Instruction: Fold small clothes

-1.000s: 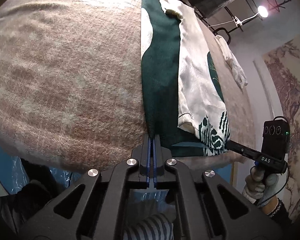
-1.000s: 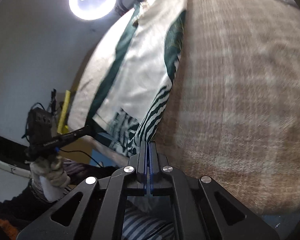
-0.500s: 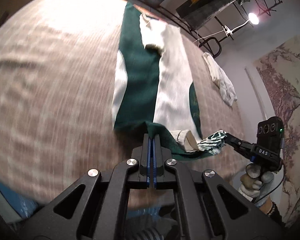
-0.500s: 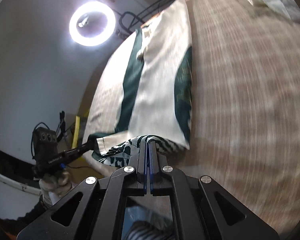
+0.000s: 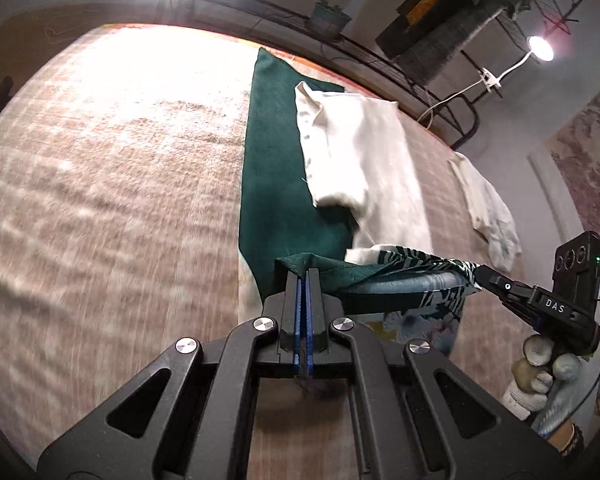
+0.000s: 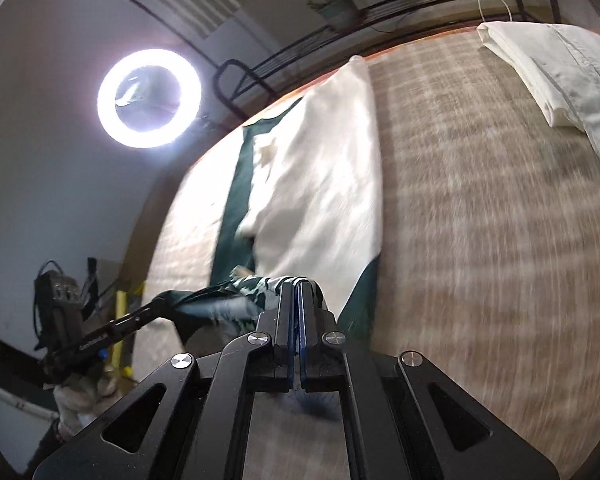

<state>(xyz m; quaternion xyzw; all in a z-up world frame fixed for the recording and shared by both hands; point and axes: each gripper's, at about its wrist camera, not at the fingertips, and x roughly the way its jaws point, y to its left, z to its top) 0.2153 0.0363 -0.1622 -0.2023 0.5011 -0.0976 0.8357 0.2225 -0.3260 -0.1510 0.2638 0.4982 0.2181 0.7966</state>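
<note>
A green and white shirt (image 5: 284, 184) lies lengthwise on the brown plaid surface (image 5: 100, 200); it also shows in the right wrist view (image 6: 324, 184). My left gripper (image 5: 303, 270) is shut on the near hem's left corner, lifted above the surface. My right gripper (image 6: 296, 284) is shut on the hem's right corner, where the fabric is striped; it also appears at the right of the left wrist view (image 5: 478, 270). The hem (image 5: 400, 276) stretches between both grippers and curls over the shirt's lower part.
A folded white garment (image 5: 488, 208) lies on the surface to the right of the shirt, also in the right wrist view (image 6: 560, 64). A black metal rack (image 5: 340, 44) runs along the far edge. A ring light (image 6: 148, 98) stands at the left.
Both grippers have lifted the shirt's near hem off the front edge and carried it forward over the shirt. More of the far end is now in view.
</note>
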